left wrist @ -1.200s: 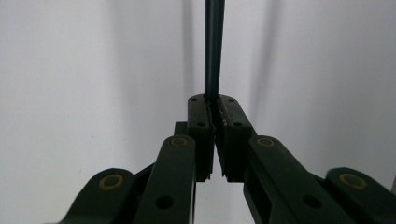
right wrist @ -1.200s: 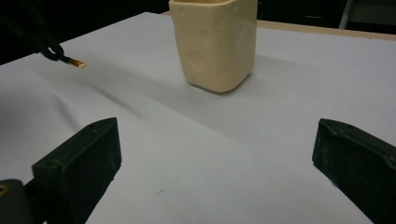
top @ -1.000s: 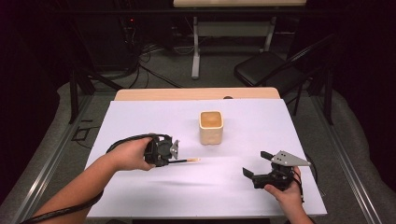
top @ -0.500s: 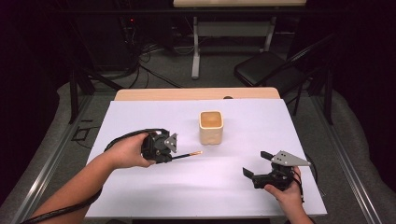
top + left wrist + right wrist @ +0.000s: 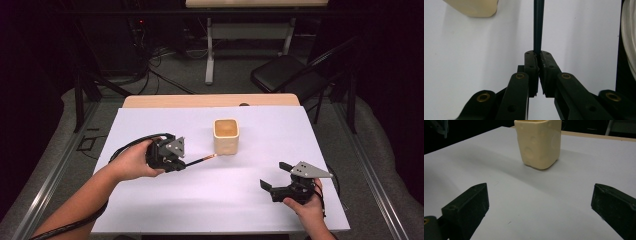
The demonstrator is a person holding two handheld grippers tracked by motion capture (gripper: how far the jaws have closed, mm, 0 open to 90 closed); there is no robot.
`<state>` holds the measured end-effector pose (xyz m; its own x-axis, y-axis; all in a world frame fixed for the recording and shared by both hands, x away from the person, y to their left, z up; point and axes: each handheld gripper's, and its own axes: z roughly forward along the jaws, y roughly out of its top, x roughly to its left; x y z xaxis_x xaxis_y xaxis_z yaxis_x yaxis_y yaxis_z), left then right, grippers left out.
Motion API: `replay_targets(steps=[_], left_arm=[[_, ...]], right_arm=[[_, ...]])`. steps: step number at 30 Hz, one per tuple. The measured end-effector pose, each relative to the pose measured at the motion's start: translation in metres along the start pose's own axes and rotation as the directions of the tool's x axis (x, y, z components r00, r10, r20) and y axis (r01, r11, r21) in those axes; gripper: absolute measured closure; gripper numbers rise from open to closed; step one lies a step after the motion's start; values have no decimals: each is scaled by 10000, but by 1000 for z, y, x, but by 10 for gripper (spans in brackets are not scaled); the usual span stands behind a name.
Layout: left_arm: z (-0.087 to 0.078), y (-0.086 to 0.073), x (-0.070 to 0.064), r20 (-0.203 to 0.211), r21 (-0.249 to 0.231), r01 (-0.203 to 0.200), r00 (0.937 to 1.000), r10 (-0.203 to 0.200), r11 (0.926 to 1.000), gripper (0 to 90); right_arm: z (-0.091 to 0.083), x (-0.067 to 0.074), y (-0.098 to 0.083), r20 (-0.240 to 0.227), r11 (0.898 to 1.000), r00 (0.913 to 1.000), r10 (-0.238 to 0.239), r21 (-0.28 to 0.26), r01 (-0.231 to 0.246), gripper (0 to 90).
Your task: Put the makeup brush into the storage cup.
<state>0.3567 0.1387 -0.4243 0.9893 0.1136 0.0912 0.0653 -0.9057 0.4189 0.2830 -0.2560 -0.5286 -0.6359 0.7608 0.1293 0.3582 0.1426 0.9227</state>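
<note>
The left gripper [image 5: 181, 162] is seen left of the cup [image 5: 226, 136], and its jaws are shut tight on a thin dark pencil [image 5: 200, 161]. In the left gripper view the pencil [image 5: 538, 27] is pinched between the two pads, and it sticks straight out from them. In the high view its light tip is held just beside the cup's left wall, low down by the foot. So the pick-up is done, it seems. The pencil is not yet put into the cup, so that part looks left to do, and it likely has to be lifted over the rim first.

The right gripper [image 5: 276, 176] is held near the table edge, right of the cup and well apart from it. Its jaws are spread wide and nothing is held between them.

Whether the tip touches the cup cannot be told. The cup's inside is hard to make out. In the left gripper view, the pencil's far end is cut off at the top.
</note>
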Motion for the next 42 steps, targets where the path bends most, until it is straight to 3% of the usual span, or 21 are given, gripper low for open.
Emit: replay_targets(steps=[10,17,18,22,23,29,31,34,39,40,42], left_arm=[[-7,-8,3,177,-1154,413,9991,-396,9925,847],[-7,-13,4,257,-1508,569,9982,-536,9869,848],[-7,-14,3,119,-1670,627,9980,-615,9840,848],[-9,-15,5,214,-1998,716,9974,-687,9772,847],[-8,-16,4,201,-2182,790,9969,-764,9727,847],[-10,-15,5,206,-2418,772,9970,-744,9672,847],[-11,-15,4,245,-2698,865,9962,-830,9590,847],[-11,-16,4,270,-2855,936,9956,-896,9538,847],[-13,-16,3,346,-3346,1098,9939,-1043,9359,847],[-14,-16,2,333,-3591,1158,9932,-1113,9261,847],[-14,-16,1,341,-3688,1178,9930,-1132,9220,847]], right_arm=[[0,0,0,20,10000,10000,-9,-5,9,11],[0,0,0,22,10000,10000,-8,4,8,11],[0,0,0,19,10000,10000,-14,6,14,11],[0,0,0,23,10000,10000,-19,12,19,11],[0,0,0,19,10000,10000,-8,10,8,11],[0,1,0,1,10000,10000,-21,56,21,11],[0,1,0,4,10000,10000,-5,83,5,11],[-1,0,0,30,10000,10000,-2,14,2,11],[-1,0,0,28,10000,10000,1,11,-1,11],[0,0,0,25,10000,10000,-11,15,11,11],[0,0,0,19,10000,10000,-26,46,26,11]])
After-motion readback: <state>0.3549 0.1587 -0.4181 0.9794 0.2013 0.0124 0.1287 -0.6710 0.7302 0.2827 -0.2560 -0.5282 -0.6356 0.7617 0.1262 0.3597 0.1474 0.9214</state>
